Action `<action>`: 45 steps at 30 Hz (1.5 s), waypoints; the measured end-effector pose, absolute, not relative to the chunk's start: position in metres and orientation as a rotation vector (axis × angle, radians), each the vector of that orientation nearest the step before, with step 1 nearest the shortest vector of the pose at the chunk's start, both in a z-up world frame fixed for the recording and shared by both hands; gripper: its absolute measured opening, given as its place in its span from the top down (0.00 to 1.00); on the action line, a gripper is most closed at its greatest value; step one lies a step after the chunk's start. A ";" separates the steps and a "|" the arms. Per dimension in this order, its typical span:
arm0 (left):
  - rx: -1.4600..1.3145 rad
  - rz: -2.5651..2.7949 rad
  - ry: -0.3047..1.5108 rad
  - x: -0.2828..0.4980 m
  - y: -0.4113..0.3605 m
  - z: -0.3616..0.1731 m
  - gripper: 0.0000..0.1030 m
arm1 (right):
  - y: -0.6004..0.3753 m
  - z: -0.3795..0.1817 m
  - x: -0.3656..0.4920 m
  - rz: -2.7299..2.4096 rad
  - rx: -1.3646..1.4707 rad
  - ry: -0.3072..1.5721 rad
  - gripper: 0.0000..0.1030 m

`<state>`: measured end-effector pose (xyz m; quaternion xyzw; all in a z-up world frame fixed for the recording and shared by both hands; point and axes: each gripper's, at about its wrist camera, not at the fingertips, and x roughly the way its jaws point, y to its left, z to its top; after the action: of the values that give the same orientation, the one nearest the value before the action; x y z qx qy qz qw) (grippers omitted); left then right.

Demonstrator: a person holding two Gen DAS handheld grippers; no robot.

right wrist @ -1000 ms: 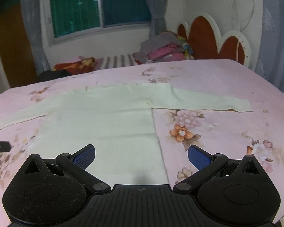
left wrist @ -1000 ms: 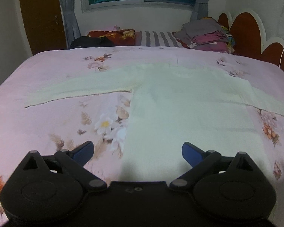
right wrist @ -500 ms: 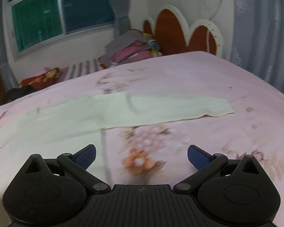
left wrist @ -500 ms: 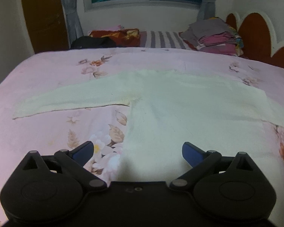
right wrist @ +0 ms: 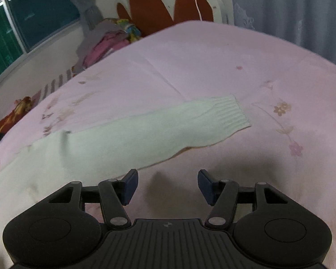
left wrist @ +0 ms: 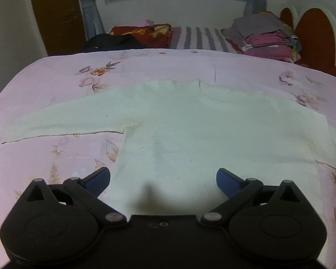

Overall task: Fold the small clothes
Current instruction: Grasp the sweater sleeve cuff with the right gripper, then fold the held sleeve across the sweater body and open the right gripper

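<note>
A pale cream long-sleeved sweater (left wrist: 190,125) lies flat on the pink floral bedspread (left wrist: 56,83), sleeves spread out to both sides. My left gripper (left wrist: 163,180) is open and empty, low over the sweater's lower body, its left sleeve (left wrist: 62,121) ahead to the left. My right gripper (right wrist: 166,182) is open and empty, its jaws narrower than before, just in front of the right sleeve (right wrist: 145,132). The ribbed cuff (right wrist: 233,112) lies ahead to the right.
A stack of folded clothes (left wrist: 264,35) sits at the bed's far right near the orange headboard (left wrist: 311,38). A striped pillow (left wrist: 199,38), a red patterned cloth (left wrist: 143,31) and a dark item (left wrist: 109,42) lie along the far edge. Curtains (right wrist: 291,11) hang to the right.
My right gripper has swung right and down toward the right sleeve, and its jaws have narrowed. My left gripper has moved forward over the sweater's body.
</note>
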<state>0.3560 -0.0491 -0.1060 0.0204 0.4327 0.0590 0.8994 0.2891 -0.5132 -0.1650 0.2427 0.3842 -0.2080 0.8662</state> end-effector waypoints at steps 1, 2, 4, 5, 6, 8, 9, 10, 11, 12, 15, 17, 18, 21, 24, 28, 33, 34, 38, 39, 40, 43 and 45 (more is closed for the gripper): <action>0.042 0.124 0.901 0.358 -0.051 -0.107 0.02 | -0.518 -0.169 0.294 -0.434 0.513 0.810 0.42; 0.040 0.121 0.904 0.359 -0.053 -0.108 0.02 | -0.524 -0.173 0.299 -0.432 0.523 0.816 0.44; 0.042 0.115 0.900 0.360 -0.053 -0.108 0.02 | -0.535 -0.181 0.307 -0.431 0.553 0.819 0.60; 0.040 0.114 0.896 0.360 -0.053 -0.109 0.02 | -0.541 -0.184 0.310 -0.437 0.574 0.819 0.66; 0.037 0.113 0.896 0.362 -0.053 -0.109 0.02 | -0.547 -0.186 0.312 -0.444 0.594 0.810 0.67; 0.033 0.110 0.896 0.363 -0.052 -0.110 0.03 | -0.555 -0.187 0.313 -0.468 0.609 0.788 0.77; 0.036 0.110 0.898 0.364 -0.052 -0.111 0.03 | -0.560 -0.188 0.315 -0.480 0.610 0.778 0.82; 0.041 0.112 0.900 0.364 -0.052 -0.112 0.04 | -0.564 -0.188 0.315 -0.496 0.612 0.768 0.88; 0.045 0.113 0.902 0.365 -0.052 -0.113 0.05 | -0.567 -0.188 0.315 -0.505 0.614 0.762 0.92; 0.047 0.110 0.905 0.366 -0.053 -0.113 0.07 | -0.572 -0.190 0.317 -0.510 0.611 0.757 0.94; 0.038 0.078 0.903 0.365 -0.051 -0.112 0.13 | -0.569 -0.185 0.315 -0.509 0.573 0.740 0.97; 0.015 0.056 0.899 0.365 -0.047 -0.110 0.14 | -0.562 -0.176 0.313 -0.500 0.530 0.707 0.98; 0.012 0.056 0.896 0.364 -0.046 -0.109 0.14 | -0.558 -0.171 0.312 -0.490 0.514 0.687 0.98; 0.021 0.063 0.877 0.361 -0.040 -0.106 0.14 | -0.543 -0.152 0.313 -0.438 0.490 0.638 0.98; 0.029 0.061 0.859 0.359 -0.031 -0.104 0.14 | -0.514 -0.127 0.319 -0.359 0.459 0.589 0.98; 0.012 0.058 0.850 0.357 -0.012 -0.103 0.14 | -0.457 -0.099 0.332 -0.222 0.414 0.549 0.98; -0.031 0.069 0.851 0.355 0.021 -0.102 0.14 | -0.359 -0.083 0.359 -0.027 0.380 0.548 0.98; -0.036 0.069 0.848 0.354 0.027 -0.101 0.14 | -0.337 -0.084 0.363 0.010 0.369 0.555 0.98; -0.038 0.067 0.827 0.352 0.049 -0.096 0.12 | -0.254 -0.104 0.380 0.141 0.323 0.627 0.98; -0.035 0.063 0.823 0.353 0.052 -0.096 0.12 | -0.236 -0.112 0.386 0.164 0.314 0.652 0.98; -0.034 0.057 0.819 0.354 0.055 -0.096 0.10 | -0.220 -0.119 0.389 0.189 0.308 0.682 0.98; -0.020 0.032 0.814 0.359 0.059 -0.097 0.08 | -0.190 -0.137 0.389 0.238 0.282 0.744 0.97; -0.006 0.011 0.815 0.363 0.056 -0.099 0.06 | -0.179 -0.141 0.387 0.254 0.249 0.758 0.97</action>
<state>0.3632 0.0560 -0.0987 -0.0029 0.3962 0.0052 0.9181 0.3875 -0.1788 -0.1408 0.1210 0.3681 0.1233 0.9136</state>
